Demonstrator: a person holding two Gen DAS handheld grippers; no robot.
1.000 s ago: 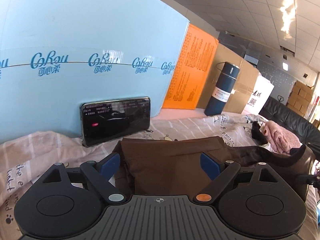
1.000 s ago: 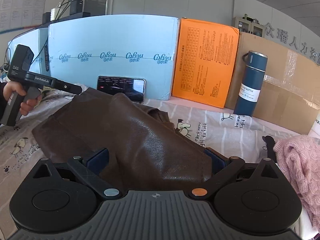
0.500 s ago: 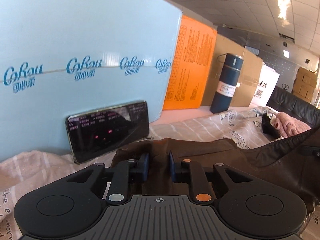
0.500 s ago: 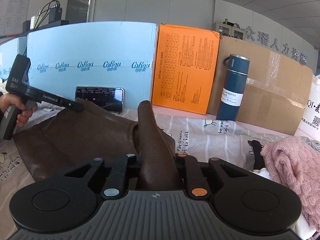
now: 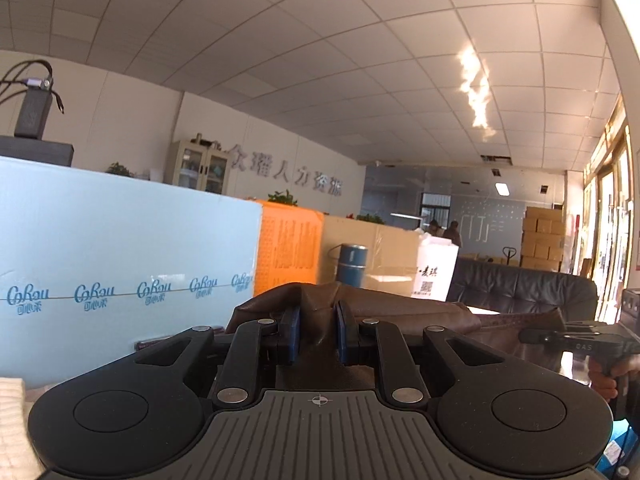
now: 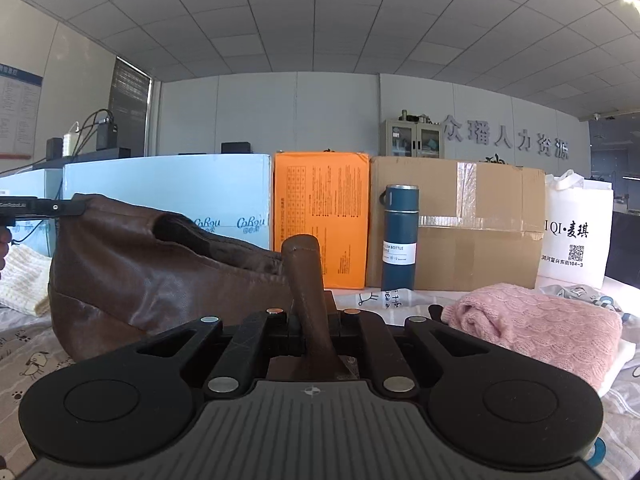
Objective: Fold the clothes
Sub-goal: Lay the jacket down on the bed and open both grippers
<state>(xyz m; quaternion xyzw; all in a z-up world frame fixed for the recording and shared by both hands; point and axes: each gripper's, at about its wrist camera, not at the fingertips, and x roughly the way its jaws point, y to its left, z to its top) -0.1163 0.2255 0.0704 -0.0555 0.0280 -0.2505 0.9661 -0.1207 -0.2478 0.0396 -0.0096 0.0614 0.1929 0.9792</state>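
Behind everything, a blue board [image 6: 168, 184], an orange box [image 6: 320, 216] and a brown carton [image 6: 456, 224] are lined up at the far side of a printed bed sheet [image 6: 24, 356]. A brown jacket [image 6: 152, 272] is held up off the sheet — one bunched edge is pinched by the closed left gripper [image 5: 317, 332], another fold by the closed right gripper [image 6: 314, 320]. A blue bottle [image 6: 399, 236] is stood near the carton, and a pink sweater [image 6: 536, 324] is laid to the right.
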